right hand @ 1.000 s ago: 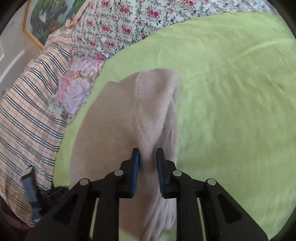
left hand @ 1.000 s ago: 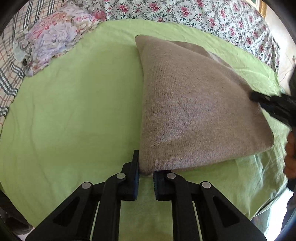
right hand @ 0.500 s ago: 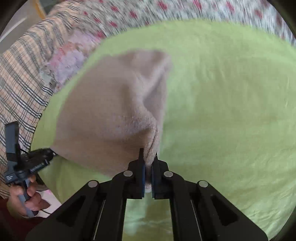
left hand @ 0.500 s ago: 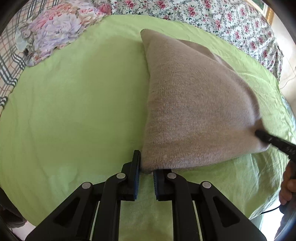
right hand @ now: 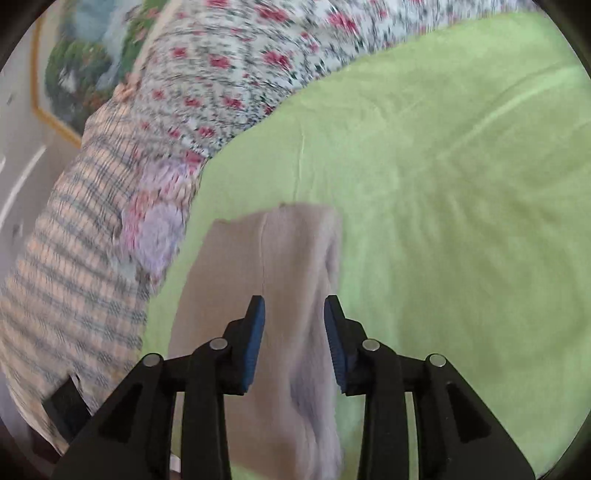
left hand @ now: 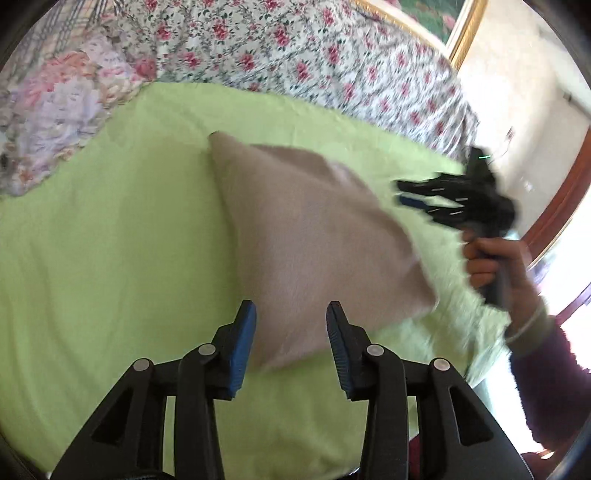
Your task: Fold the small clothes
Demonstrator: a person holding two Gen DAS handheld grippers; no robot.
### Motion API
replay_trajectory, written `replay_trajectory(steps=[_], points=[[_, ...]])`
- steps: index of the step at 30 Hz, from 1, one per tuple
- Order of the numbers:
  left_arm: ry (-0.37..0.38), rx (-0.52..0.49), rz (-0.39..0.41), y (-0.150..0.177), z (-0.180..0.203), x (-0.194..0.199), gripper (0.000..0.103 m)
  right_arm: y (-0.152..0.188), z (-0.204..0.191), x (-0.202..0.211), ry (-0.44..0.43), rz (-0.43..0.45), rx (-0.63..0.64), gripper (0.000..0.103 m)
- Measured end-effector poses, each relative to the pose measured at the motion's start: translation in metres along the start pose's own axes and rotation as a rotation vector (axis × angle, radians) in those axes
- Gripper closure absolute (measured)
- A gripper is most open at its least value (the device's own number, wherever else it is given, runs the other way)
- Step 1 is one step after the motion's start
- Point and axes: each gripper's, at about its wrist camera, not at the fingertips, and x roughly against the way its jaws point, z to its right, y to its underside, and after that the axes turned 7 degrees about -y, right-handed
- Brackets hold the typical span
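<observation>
A beige knit garment [left hand: 314, 240] lies folded flat on the green sheet [left hand: 110, 258]; it also shows in the right wrist view [right hand: 288, 288]. My left gripper [left hand: 291, 332] is open and empty, its fingers just above the garment's near corner. My right gripper [right hand: 294, 321] is open and empty over the garment's near end. In the left wrist view the right gripper [left hand: 406, 194] is lifted clear of the garment's right edge, held by a hand.
A floral quilt [left hand: 314, 55] runs along the far side of the green sheet. A pastel flowered pillow [left hand: 62, 122] lies at the far left, with checked bedding [right hand: 66, 277] beside it. A framed picture [left hand: 436, 22] hangs on the wall behind.
Both grippers have opened and let go of the garment, which now lies flat. Both have pulled back and lifted away; the right one rose off the right edge.
</observation>
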Motion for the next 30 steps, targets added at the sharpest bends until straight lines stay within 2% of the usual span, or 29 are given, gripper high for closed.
replay_trajectory(steps=[2, 4, 5, 6, 7, 9, 11, 14, 16, 17, 18, 20, 22, 25, 27, 30], points=[[0.016, 0.006, -0.006, -0.006, 0.002, -0.016, 0.063, -0.017, 0.008, -0.031, -0.010, -0.040, -0.033, 0.064], [0.027, -0.006, -0.044, -0.005, 0.006, -0.035, 0.064, -0.026, 0.012, -0.058, -0.022, -0.098, -0.056, 0.064], [0.023, -0.015, -0.063, -0.001, 0.007, -0.044, 0.064, -0.029, 0.006, -0.066, -0.010, -0.116, -0.030, 0.071], [0.017, -0.029, -0.086, 0.003, 0.009, -0.052, 0.064, -0.032, -0.004, -0.070, 0.026, -0.112, 0.029, 0.092], [-0.005, -0.046, -0.107, 0.008, 0.011, -0.059, 0.064, -0.037, -0.017, -0.070, 0.037, -0.095, 0.086, 0.091], [-0.040, -0.075, -0.121, 0.014, 0.015, -0.068, 0.064, -0.044, -0.044, -0.063, -0.035, -0.040, 0.179, 0.093], [-0.062, -0.070, -0.126, 0.017, 0.017, -0.072, 0.064, -0.046, -0.058, -0.065, 0.011, -0.026, 0.255, 0.093], [-0.068, -0.061, -0.131, 0.016, 0.018, -0.076, 0.064, -0.041, -0.037, -0.088, 0.168, -0.084, 0.240, 0.093], [-0.080, -0.069, -0.131, 0.018, 0.023, -0.077, 0.062, -0.034, -0.015, -0.093, 0.168, -0.101, 0.193, 0.091], [-0.092, -0.080, -0.131, 0.019, 0.026, -0.077, 0.062, -0.033, -0.012, -0.087, 0.168, -0.075, 0.175, 0.080], [-0.096, -0.087, -0.130, 0.020, 0.027, -0.076, 0.061, -0.032, -0.013, -0.079, 0.178, -0.060, 0.165, 0.075], [-0.091, -0.096, -0.130, 0.020, 0.028, -0.075, 0.058, -0.027, -0.021, -0.060, 0.211, -0.022, 0.169, 0.075], [-0.086, -0.095, -0.130, 0.023, 0.029, -0.074, 0.058, -0.017, -0.045, -0.037, 0.168, 0.025, 0.217, 0.075], [-0.067, -0.100, -0.130, 0.021, 0.026, -0.068, 0.058, 0.010, -0.078, -0.021, 0.052, -0.008, 0.296, 0.075], [-0.036, -0.094, -0.092, 0.014, 0.027, -0.053, 0.058, 0.025, -0.090, -0.017, 0.038, -0.024, 0.334, 0.075], [-0.034, -0.072, -0.016, -0.008, 0.024, -0.039, 0.058, 0.042, -0.097, -0.021, 0.027, -0.045, 0.344, 0.075]])
